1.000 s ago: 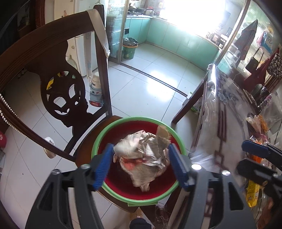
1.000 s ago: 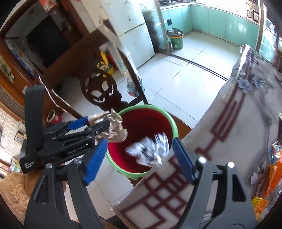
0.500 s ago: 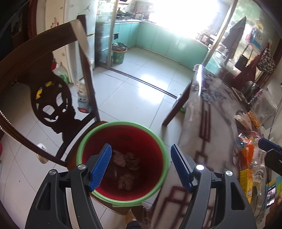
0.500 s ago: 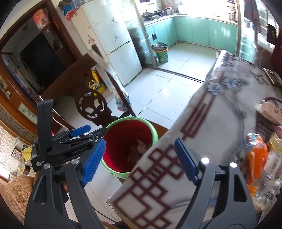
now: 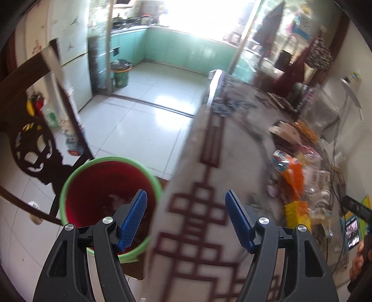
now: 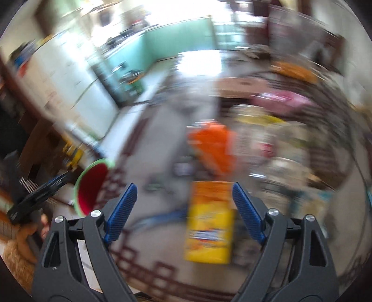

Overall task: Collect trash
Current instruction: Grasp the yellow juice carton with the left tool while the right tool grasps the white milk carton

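Right wrist: yellow packet (image 6: 209, 223) between parted fingers (image 6: 122, 212).

A white tiled floor (image 5: 148, 111) filled the middle of the left wrist view, glaring under strong daylight from a window (image 5: 200, 16) at the top centre. Teal cabinets (image 5: 186, 51) ran along the far wall beneath it. A white refrigerator (image 5: 74, 69) stood at upper left, behind a dark carved wooden chair (image 5: 34, 144) at the left edge. A table (image 5: 209, 162) with a maroon-patterned cloth ran up the right half. The right wrist view was heavily blurred.
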{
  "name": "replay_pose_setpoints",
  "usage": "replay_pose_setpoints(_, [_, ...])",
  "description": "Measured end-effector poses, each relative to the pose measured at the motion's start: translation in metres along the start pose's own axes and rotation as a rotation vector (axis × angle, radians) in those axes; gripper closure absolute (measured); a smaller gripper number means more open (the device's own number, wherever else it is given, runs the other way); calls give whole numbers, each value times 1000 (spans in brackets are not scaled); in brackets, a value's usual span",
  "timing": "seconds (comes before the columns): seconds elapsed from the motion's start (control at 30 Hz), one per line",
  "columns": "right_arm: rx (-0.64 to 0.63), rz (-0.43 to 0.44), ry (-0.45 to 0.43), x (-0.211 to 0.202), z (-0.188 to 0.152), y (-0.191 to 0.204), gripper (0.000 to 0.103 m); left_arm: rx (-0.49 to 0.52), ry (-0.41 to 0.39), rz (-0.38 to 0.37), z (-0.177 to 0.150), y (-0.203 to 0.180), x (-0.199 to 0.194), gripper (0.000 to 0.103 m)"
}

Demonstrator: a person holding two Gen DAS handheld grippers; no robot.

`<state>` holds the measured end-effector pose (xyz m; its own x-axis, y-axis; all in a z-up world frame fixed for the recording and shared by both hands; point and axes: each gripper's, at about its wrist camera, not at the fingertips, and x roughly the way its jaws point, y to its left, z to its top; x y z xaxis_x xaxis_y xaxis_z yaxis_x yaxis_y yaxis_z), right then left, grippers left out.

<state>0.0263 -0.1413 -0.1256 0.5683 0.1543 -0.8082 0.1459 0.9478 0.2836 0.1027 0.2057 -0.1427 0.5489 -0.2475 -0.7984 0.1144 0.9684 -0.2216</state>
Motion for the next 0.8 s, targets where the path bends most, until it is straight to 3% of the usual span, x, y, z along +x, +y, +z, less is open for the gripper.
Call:
replay_pose_setpoints(0.2, [211, 7, 68, 10, -8, -96, 21, 23, 17, -38, -17, -62, -2, 36])
replay_pose_setpoints(0.33, [183, 14, 95, 19, -3, -123, 21, 53, 42, -62, -36, -114, 0, 36])
replay_pose_setpoints(0.5, [113, -14, 85, 38, 27, -136, 22, 96, 91, -77, -65, -169, 6, 36])
replay_pose_setpoints(0.6, [67, -39, 115, 58, 43, -143, 36, 112, 108, -76, -75, -190, 7, 36])
replay_pose_setpoints(0.8, [-20, -58, 187, 93, 49, -139, 37, 109, 126, -56, -86, -212, 4, 36])
